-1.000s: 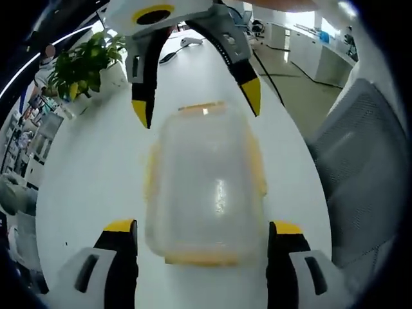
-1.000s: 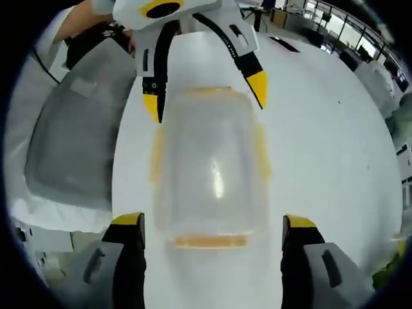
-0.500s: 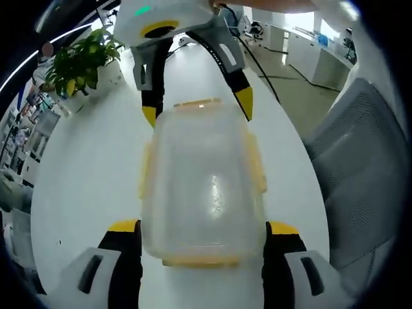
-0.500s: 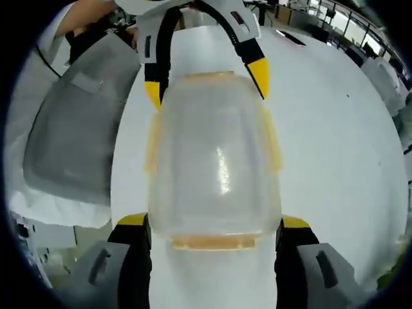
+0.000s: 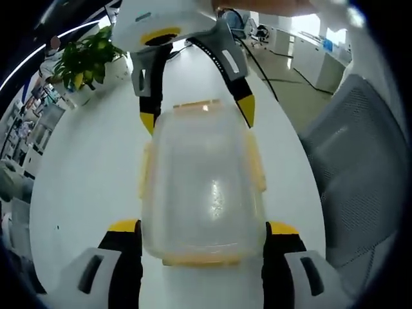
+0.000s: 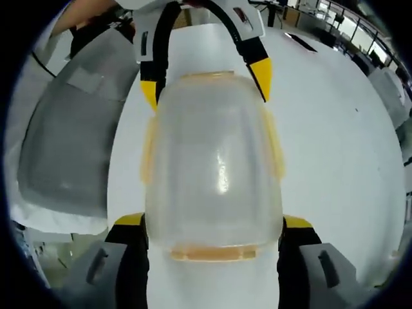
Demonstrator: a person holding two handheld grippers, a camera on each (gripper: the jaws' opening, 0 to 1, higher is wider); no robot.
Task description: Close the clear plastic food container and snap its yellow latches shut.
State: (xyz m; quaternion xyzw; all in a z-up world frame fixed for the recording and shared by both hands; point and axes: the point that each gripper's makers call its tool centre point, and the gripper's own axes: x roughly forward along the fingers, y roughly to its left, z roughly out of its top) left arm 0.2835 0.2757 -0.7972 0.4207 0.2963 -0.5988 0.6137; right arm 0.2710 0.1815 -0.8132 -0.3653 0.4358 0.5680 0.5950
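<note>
A: What is nearest in the left gripper view?

B: The left tongs (image 5: 201,235) with black arms and yellow tips. They stand released, one jaw on each side of the near end of the clear plastic food container with yellow latches (image 5: 201,187). The jaw tips are just beside its walls; I cannot tell if they touch.

A: And where is the container?

B: It rests on the white desk (image 5: 90,167), with the lid on top. A yellow latch runs along the near edge, one along each long side, and one along the far edge. I cannot tell whether they are snapped.

A: What is beyond it?

B: The right tongs (image 5: 196,116) come from the opposite side and straddle the far end, also spread apart. Further, a green potted plant (image 5: 80,61) stands on the desk at the left, and a grey mesh chair (image 5: 357,167) is at the right.

A: The right gripper view?

B: The same, reversed. The right tongs (image 6: 212,235) stand wide around the near end of the container (image 6: 212,161), very close to it. The left tongs (image 6: 205,80) are at the far end. The grey chair (image 6: 71,141) lies at the left of the desk (image 6: 335,141).
</note>
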